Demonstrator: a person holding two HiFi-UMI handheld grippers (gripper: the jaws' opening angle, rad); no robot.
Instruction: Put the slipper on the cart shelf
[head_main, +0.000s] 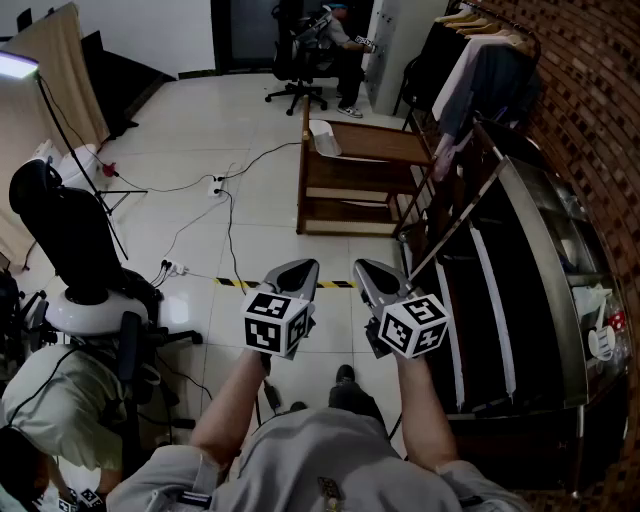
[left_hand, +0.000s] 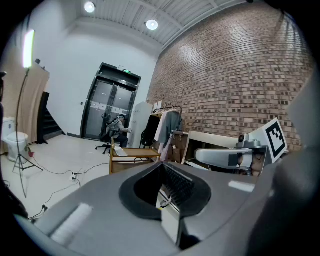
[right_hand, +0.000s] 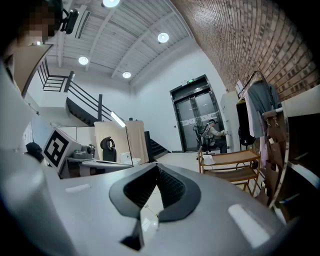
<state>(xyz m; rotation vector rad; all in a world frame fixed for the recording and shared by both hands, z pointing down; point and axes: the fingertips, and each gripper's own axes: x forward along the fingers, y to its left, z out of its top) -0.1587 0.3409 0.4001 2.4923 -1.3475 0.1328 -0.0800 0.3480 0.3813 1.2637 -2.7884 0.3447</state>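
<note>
A white slipper (head_main: 325, 135) lies on the left end of the top shelf of a wooden cart (head_main: 365, 175), which stands on the tiled floor some way ahead. My left gripper (head_main: 303, 266) and right gripper (head_main: 362, 266) are held side by side at waist height, well short of the cart. Both are shut with nothing between the jaws. In the left gripper view the cart (left_hand: 135, 159) and slipper (left_hand: 119, 151) show small beyond the shut gripper (left_hand: 162, 167). The right gripper view shows the cart (right_hand: 235, 165) and slipper (right_hand: 208, 159) right of the shut gripper (right_hand: 157, 167).
A clothes rack (head_main: 480, 60) with hanging garments and a dark glass counter (head_main: 530, 280) line the brick wall at right. Cables (head_main: 225, 200) and a yellow-black tape strip (head_main: 235, 283) cross the floor. A black seat on a white base (head_main: 70, 240) stands at left. A person sits on an office chair (head_main: 300, 50) at the back.
</note>
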